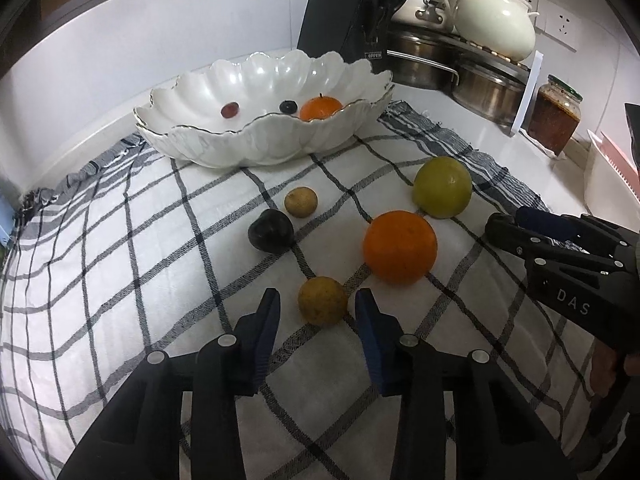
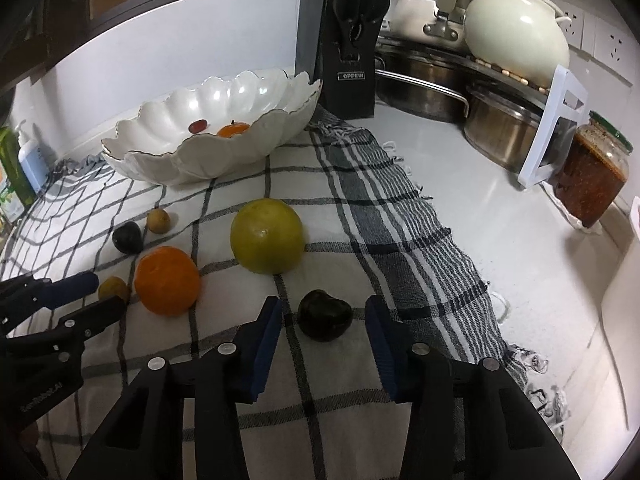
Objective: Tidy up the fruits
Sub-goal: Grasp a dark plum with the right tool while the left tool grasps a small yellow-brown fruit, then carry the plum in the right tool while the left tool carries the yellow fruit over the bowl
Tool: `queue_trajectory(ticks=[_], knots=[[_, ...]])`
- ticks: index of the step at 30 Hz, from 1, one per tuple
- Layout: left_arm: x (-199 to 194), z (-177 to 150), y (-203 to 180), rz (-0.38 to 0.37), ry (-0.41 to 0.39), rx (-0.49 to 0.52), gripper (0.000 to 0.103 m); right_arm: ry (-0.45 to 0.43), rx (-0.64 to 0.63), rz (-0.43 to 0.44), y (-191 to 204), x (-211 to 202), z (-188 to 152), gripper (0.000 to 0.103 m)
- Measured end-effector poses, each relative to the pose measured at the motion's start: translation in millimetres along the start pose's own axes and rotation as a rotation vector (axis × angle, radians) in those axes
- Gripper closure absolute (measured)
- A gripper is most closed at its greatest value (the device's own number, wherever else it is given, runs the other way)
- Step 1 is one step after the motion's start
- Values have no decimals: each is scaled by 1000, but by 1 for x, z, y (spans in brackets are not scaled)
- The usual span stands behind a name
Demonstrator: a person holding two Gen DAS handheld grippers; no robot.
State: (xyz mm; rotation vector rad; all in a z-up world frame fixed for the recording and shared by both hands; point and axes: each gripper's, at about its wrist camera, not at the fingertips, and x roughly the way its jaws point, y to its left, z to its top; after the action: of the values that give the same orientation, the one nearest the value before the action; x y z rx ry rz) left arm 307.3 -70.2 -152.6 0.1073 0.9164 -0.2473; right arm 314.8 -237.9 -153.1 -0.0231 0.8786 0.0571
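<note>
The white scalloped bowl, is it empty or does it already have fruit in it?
Partly filled. The white scalloped bowl holds a small orange, a red grape and a dark grape; most of its inside is bare.

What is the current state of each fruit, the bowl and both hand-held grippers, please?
Left hand-held gripper: open, straddling small yellow-brown fruit.
Right hand-held gripper: open, straddling near dark plum.
Bowl: upright, holds small orange, red grape, dark grape.
Large orange, green citrus, tan fruit, far dark plum: loose on cloth.
</note>
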Motion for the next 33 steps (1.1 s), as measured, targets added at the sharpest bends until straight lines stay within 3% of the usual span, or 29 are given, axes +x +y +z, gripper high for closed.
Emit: queue_trajectory(ticks=[7,20,33], knots=[[5,1,-2,-8,12,1,76,23,-4,3,-1,7,0,73],[-7,9,-5,-7,-14,0,77,-30,-1,20,0,-12,3,73],[-44,32,-8,12,-132,5,77,-134,-13,52,7,-48,20,73]])
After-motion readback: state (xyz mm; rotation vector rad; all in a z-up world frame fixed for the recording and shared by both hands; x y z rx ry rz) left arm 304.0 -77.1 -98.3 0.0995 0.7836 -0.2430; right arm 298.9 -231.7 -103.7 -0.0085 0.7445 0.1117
